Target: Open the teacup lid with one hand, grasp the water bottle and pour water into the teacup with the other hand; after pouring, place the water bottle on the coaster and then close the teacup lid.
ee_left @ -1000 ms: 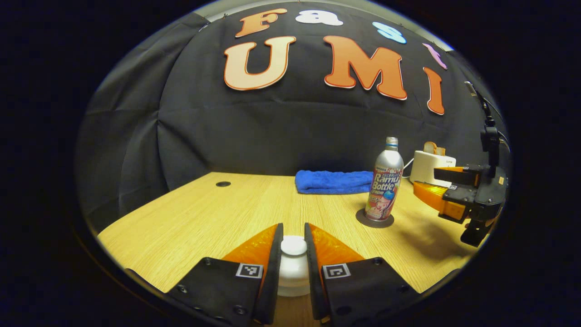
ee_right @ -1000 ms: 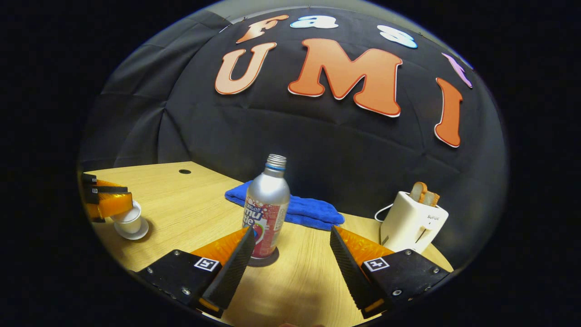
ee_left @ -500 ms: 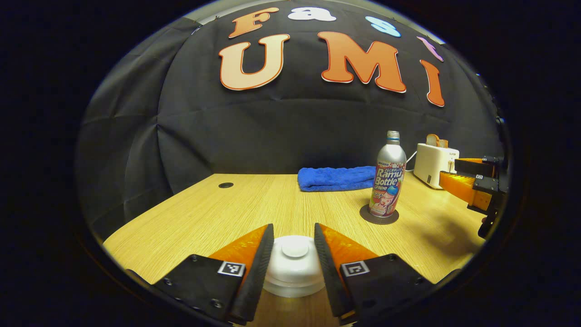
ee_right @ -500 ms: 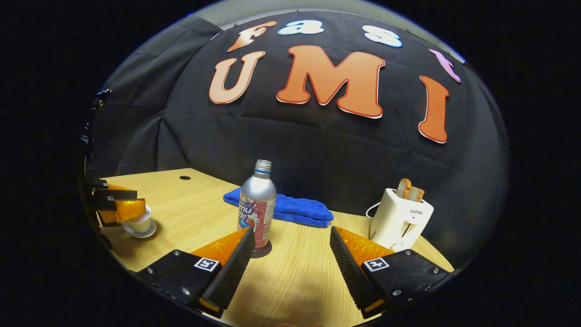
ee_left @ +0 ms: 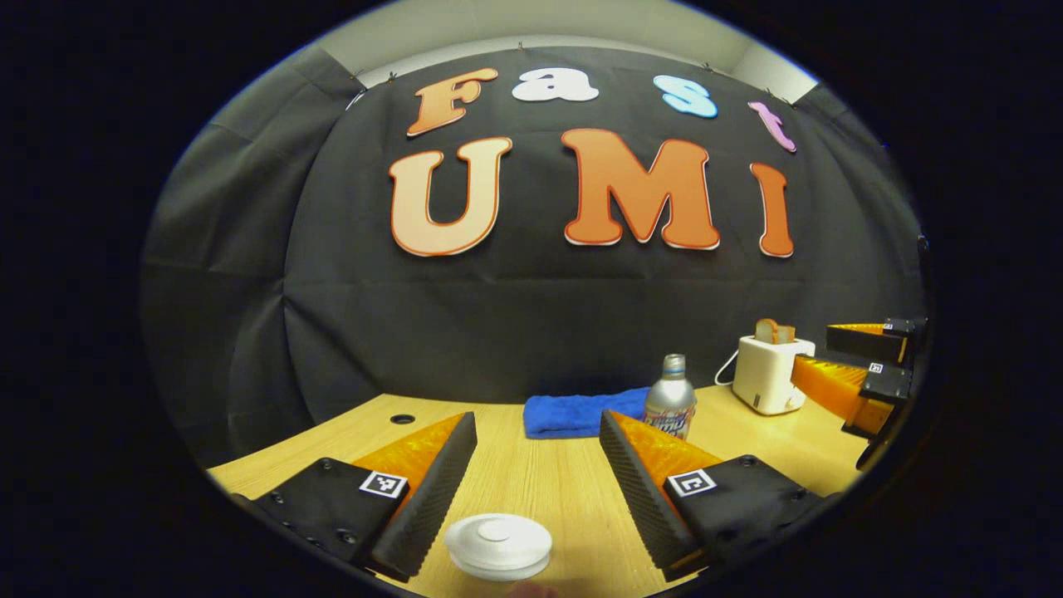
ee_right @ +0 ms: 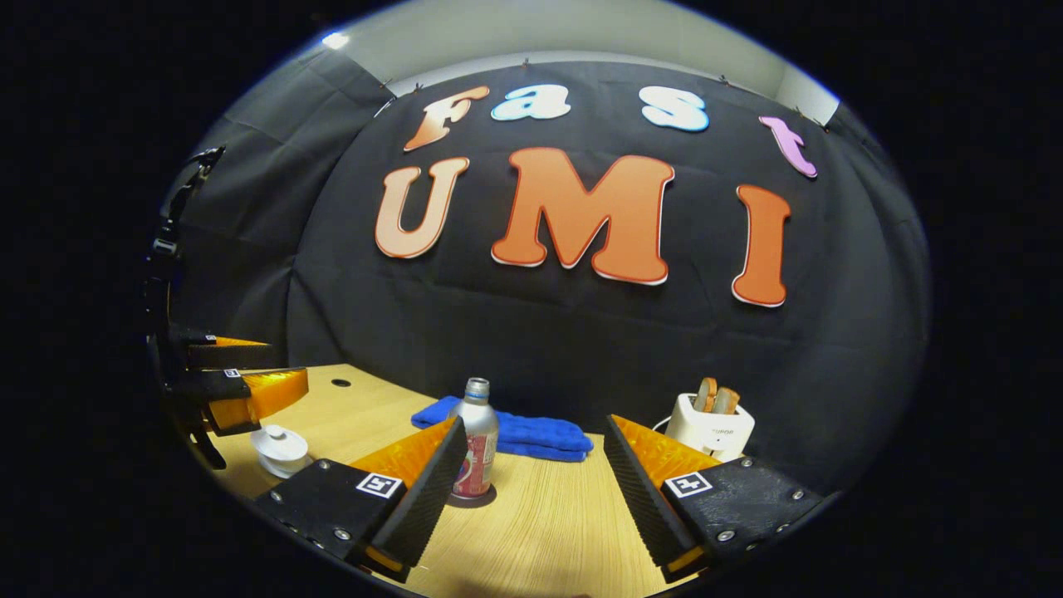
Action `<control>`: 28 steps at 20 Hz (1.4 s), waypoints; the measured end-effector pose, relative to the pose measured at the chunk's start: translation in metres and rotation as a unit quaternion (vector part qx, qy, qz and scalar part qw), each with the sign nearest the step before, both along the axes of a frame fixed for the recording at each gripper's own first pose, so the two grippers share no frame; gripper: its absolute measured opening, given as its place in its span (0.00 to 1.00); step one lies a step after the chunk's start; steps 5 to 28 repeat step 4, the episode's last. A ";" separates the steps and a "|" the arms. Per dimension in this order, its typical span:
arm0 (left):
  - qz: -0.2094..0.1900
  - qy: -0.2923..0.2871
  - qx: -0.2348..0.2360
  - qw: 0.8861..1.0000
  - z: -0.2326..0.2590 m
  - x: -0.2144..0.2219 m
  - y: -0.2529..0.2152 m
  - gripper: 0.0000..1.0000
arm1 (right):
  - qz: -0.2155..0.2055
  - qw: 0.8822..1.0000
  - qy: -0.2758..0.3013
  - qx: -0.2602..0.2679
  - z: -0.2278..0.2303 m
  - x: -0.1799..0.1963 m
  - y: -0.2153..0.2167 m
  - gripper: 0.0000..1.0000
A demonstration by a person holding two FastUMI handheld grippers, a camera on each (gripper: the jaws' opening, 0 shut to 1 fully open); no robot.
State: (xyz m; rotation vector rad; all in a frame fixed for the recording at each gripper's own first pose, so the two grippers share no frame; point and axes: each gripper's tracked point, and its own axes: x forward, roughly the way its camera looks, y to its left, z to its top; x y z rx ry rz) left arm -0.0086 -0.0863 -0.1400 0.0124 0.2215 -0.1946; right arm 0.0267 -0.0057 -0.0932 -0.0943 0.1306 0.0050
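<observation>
Table [ee_left: 531, 482]: light wood, across the lower part of both views, small dark round hole at upper left of its surface.
Towel [ee_left: 577, 414]: blue, folded, at the back of the table near the cloth wall; at centre of the right gripper view as well [ee_right: 531, 433].
Toaster [ee_left: 768, 378]: white, two slices standing in its slots, right of centre in the left gripper view; right of centre in the right gripper view [ee_right: 708, 425].
Left gripper [ee_left: 536, 486]: fingers spread wide, nothing between them, raised over the teacup; at far left of the right gripper view [ee_right: 249, 378], likewise spread and clear of the cup.
Right gripper [ee_right: 531, 490]: fingers spread wide, nothing held; at far right edge of the left gripper view [ee_left: 847, 370], also parted.
Water bottle [ee_right: 475, 444]: silver, uncapped, upright on the coaster, lower centre of the right gripper view, partly behind the gripper's left finger; in the left gripper view [ee_left: 671, 405] just beside the towel.
Teacup [ee_right: 281, 448]: white, on a saucer, lower left of the right gripper view, beneath the left gripper.
Teacup lid [ee_left: 498, 544]: white, round, knob on top, seated on the cup, bottom centre of the left gripper view.
Coaster [ee_right: 472, 499]: dark, round, under the bottle.
</observation>
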 end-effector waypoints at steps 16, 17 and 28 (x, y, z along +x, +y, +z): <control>0.000 -0.031 -0.015 0.999 0.037 0.001 -0.009 0.93 | -0.005 1.000 -0.019 0.014 0.019 -0.008 -0.002 0.99; 0.000 -0.031 -0.015 0.999 0.037 0.001 -0.009 0.93 | -0.005 1.000 -0.019 0.014 0.019 -0.008 -0.002 0.99; 0.000 -0.031 -0.015 0.999 0.037 0.001 -0.009 0.93 | -0.005 1.000 -0.019 0.014 0.019 -0.008 -0.002 0.99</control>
